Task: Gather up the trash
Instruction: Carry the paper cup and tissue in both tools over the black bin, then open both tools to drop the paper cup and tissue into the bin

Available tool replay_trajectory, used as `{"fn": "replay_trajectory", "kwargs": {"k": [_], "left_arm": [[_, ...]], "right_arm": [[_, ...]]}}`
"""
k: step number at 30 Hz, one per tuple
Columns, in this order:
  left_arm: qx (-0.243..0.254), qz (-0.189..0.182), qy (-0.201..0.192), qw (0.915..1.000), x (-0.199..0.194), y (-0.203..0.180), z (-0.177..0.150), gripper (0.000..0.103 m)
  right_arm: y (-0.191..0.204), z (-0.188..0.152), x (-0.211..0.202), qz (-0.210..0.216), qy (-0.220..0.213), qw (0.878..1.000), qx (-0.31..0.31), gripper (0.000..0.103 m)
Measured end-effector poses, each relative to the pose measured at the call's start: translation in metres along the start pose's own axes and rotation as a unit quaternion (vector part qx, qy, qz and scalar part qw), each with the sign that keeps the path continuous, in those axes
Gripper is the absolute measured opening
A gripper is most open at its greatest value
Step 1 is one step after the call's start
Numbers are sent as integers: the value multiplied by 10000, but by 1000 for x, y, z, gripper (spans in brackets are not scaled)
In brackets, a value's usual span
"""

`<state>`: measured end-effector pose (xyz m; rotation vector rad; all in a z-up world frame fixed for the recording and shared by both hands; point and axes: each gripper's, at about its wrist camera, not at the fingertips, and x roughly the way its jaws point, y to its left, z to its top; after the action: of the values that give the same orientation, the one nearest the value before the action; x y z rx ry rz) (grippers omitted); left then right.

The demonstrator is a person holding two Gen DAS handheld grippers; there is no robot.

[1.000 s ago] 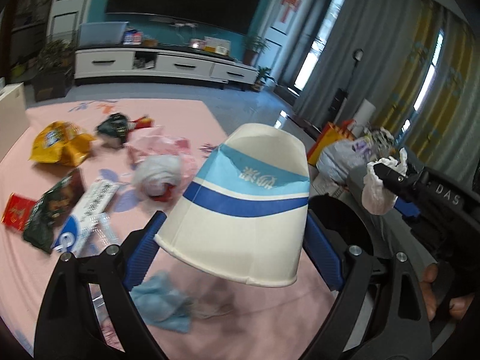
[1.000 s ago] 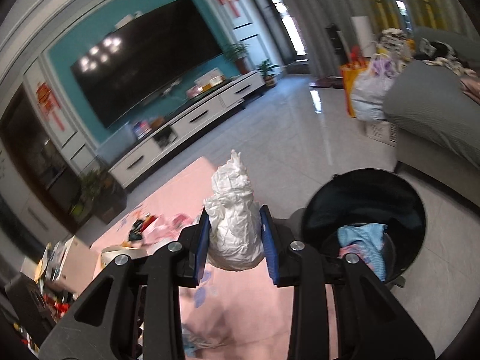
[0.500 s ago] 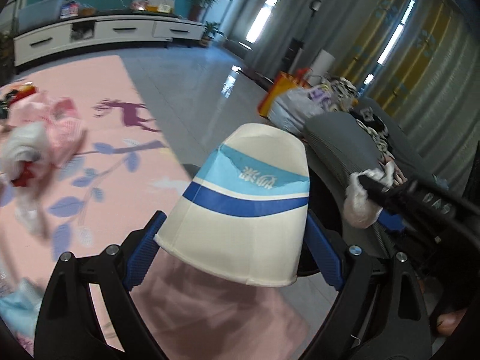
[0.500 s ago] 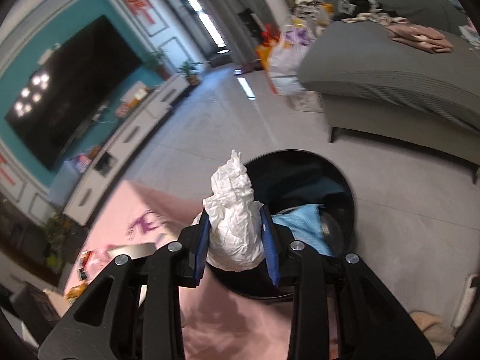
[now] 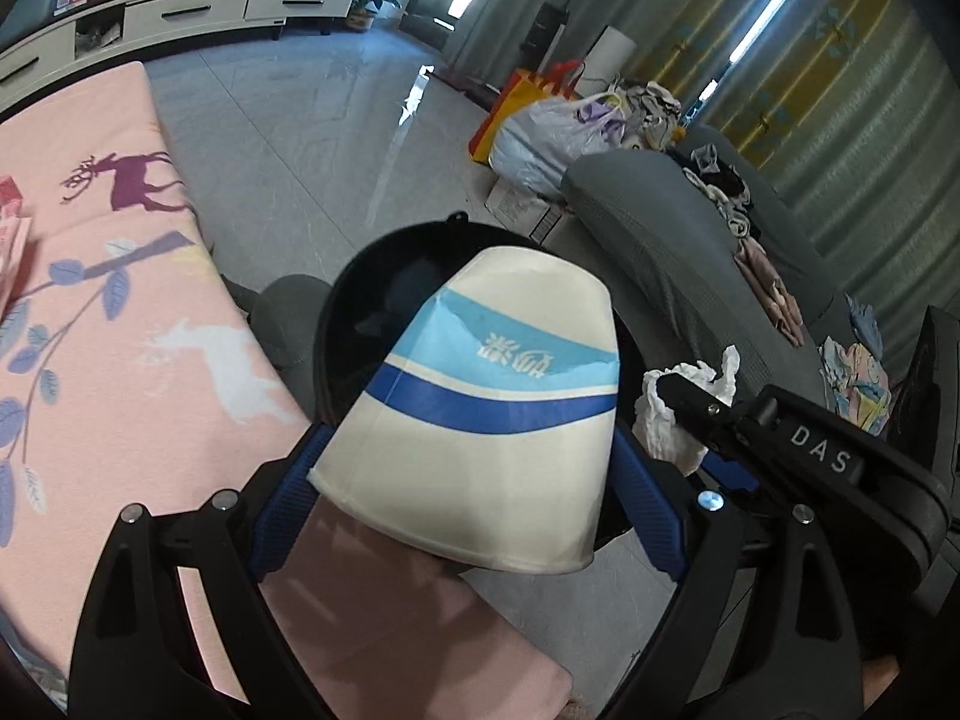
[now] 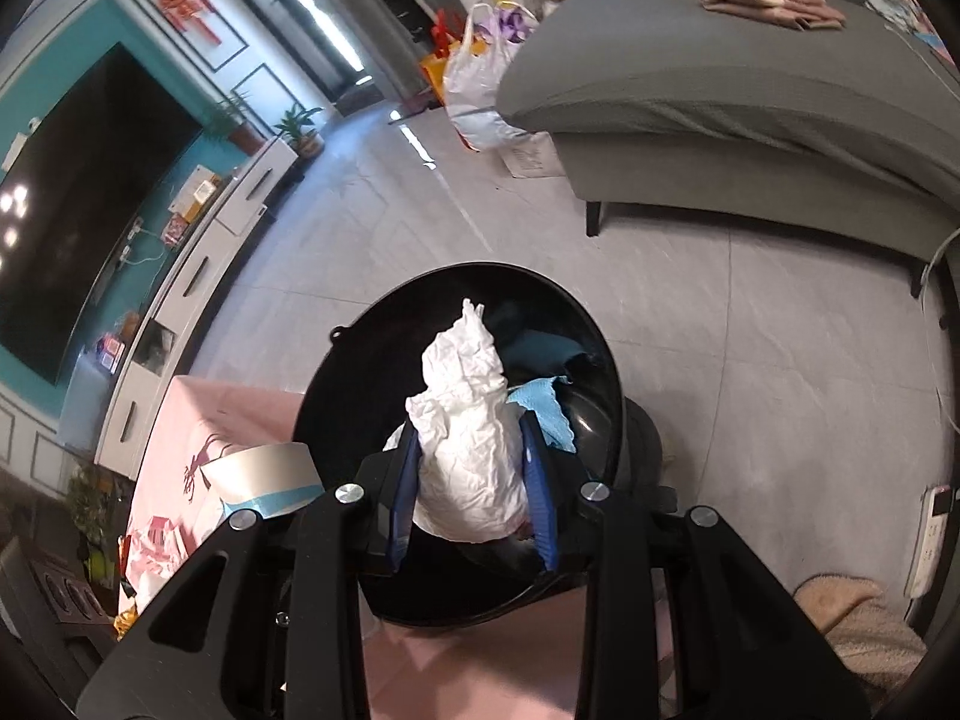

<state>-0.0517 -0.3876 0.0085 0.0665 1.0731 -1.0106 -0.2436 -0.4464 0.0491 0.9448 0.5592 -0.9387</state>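
Observation:
My left gripper (image 5: 465, 483) is shut on a white paper cup (image 5: 480, 414) with blue bands, held upside down over the near rim of a black trash bin (image 5: 360, 312). My right gripper (image 6: 471, 498) is shut on a crumpled white tissue (image 6: 468, 438), hanging above the same bin (image 6: 354, 384), which holds blue cloth scraps (image 6: 540, 408). The right gripper (image 5: 696, 414) with its tissue (image 5: 678, 414) shows in the left wrist view just right of the cup. The cup (image 6: 264, 474) appears at the bin's left in the right wrist view.
A pink table cover with deer print (image 5: 120, 324) reaches the bin on the left. A grey sofa (image 6: 750, 96) piled with clothes stands behind, with plastic bags (image 6: 480, 78) beside it. A white TV cabinet (image 6: 192, 276) lines the far wall. Grey tiled floor (image 6: 780, 360) surrounds the bin.
Both grippers have swung from the littered table toward the black bin and tipped downward. The cup and tissue stay gripped and now hang over the bin's opening.

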Motion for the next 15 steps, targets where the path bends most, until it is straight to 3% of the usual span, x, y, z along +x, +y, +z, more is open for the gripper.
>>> {"fn": "replay_trajectory", "kwargs": {"k": [15], "left_arm": [[187, -13, 299, 9994, 28, -19, 8, 90]], "right_arm": [[-15, 4, 2, -63, 109, 9994, 333, 35]]}}
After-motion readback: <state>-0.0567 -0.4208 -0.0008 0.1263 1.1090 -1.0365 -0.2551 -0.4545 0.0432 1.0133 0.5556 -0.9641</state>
